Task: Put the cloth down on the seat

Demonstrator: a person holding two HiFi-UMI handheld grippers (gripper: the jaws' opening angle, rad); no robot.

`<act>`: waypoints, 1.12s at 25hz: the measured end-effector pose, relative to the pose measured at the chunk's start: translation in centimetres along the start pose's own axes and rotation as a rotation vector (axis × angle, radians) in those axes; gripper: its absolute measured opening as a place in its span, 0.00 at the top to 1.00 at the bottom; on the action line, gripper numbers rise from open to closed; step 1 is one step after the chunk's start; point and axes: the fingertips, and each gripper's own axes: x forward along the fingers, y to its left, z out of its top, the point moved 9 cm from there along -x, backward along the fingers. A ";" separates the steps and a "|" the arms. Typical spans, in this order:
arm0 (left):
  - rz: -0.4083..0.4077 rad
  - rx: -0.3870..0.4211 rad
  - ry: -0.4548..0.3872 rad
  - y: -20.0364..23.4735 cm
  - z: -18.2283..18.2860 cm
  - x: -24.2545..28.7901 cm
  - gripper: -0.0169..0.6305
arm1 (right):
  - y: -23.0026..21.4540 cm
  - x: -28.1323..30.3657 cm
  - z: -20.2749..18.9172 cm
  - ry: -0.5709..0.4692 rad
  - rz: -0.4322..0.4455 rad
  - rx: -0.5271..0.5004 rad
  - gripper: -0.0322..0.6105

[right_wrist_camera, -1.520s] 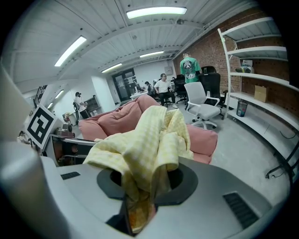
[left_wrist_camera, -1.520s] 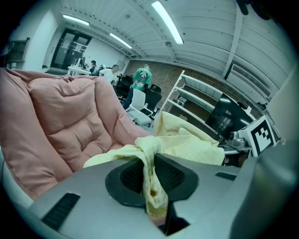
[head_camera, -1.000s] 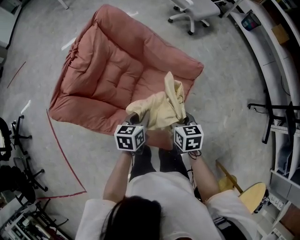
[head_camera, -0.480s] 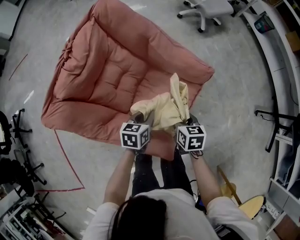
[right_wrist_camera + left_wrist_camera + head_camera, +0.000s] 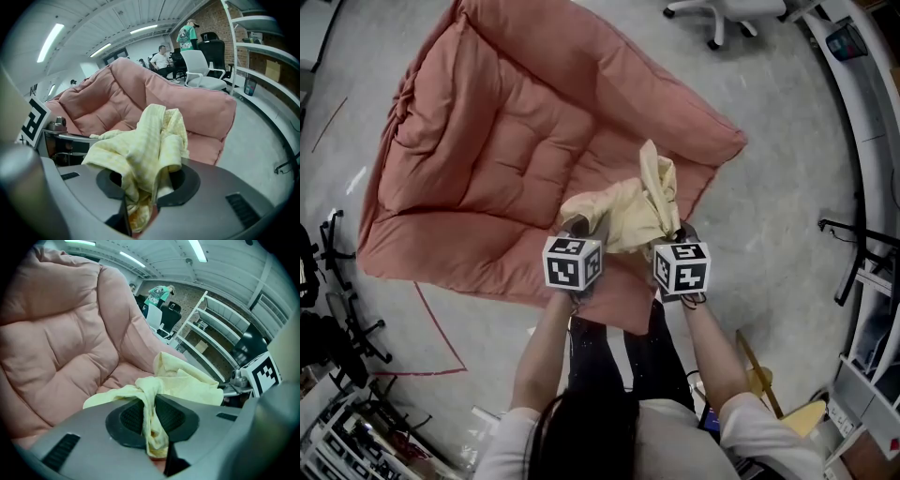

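Head view: from above person's head, facing forward and steeply down, far enough back to take in most of padded pink quilted seat [image 5: 506, 141] and grey concrete floor [image 5: 787, 206].

Left gripper view: low, riding left gripper [image 5: 149, 416], close behind jaws, facing along them up seat's back toward white metal shelving [image 5: 206, 333].

Right gripper view: riding right gripper [image 5: 147, 180], jaws opening with crumpled pale yellow cloth [image 5: 150, 140] between, facing seat's corner and white swivel office chair [image 5: 201, 65].

Shared by all three: cloth, seat.

Grey concrete floor [image 5: 787, 234] surrounds the white office chair [image 5: 741, 9]. White curved shelves [image 5: 867, 112] run right of that chair, red tape lines [image 5: 435, 328] lie well to its lower left, and strip lights [image 5: 49, 42] shine overhead.
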 end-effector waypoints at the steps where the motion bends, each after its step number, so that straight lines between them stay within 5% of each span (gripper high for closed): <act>1: 0.001 0.001 0.006 0.2 -0.2 0.7 0.86 | -0.4 0.6 -0.2 0.007 -0.001 -0.001 0.73; 22: 0.093 -0.113 0.138 5.0 -5.1 9.1 0.86 | -4.0 9.9 -5.9 0.118 0.050 0.052 0.67; 26: 0.101 -0.148 0.136 5.0 -5.1 8.9 0.85 | -4.2 9.4 -6.2 0.122 0.057 0.111 0.57; 28: 0.092 -0.171 0.134 4.8 -5.1 8.5 0.75 | -4.2 8.8 -6.0 0.127 0.055 0.115 0.53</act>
